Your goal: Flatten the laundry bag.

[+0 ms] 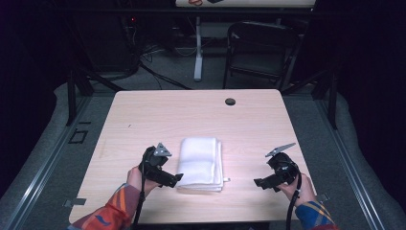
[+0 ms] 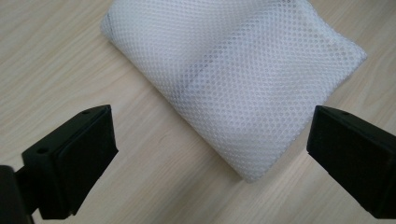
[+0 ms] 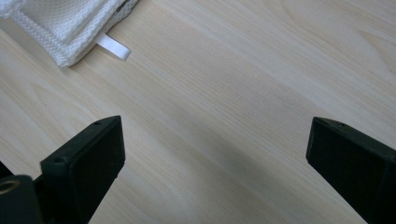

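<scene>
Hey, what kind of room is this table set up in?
Probably a lab or recording workspace rather than a home. A bare wooden table stands inside a dark metal frame, cables trail over the carpet behind it, and a folding chair sits by another desk. Only a folded mesh cloth lies out.

The tabletop (image 1: pixel 143 115) is pale wood with rounded corners, its grain running lengthwise in the two gripper views. A small dark round grommet (image 1: pixel 230 101) sits in it near the far edge, toward one o'clock from the middle. Beyond the far edge, at twelve o'clock, a white table leg (image 1: pixel 197 48) stands on grey floor, with black cables (image 1: pixel 153 72) trailing across the floor at eleven o'clock. A dark folding chair (image 1: pixel 261 48) stands at one o'clock. Grey carpet (image 1: pixel 354 158) and a metal rail (image 1: pixel 43 167) flank the sides at three and nine o'clock.
</scene>
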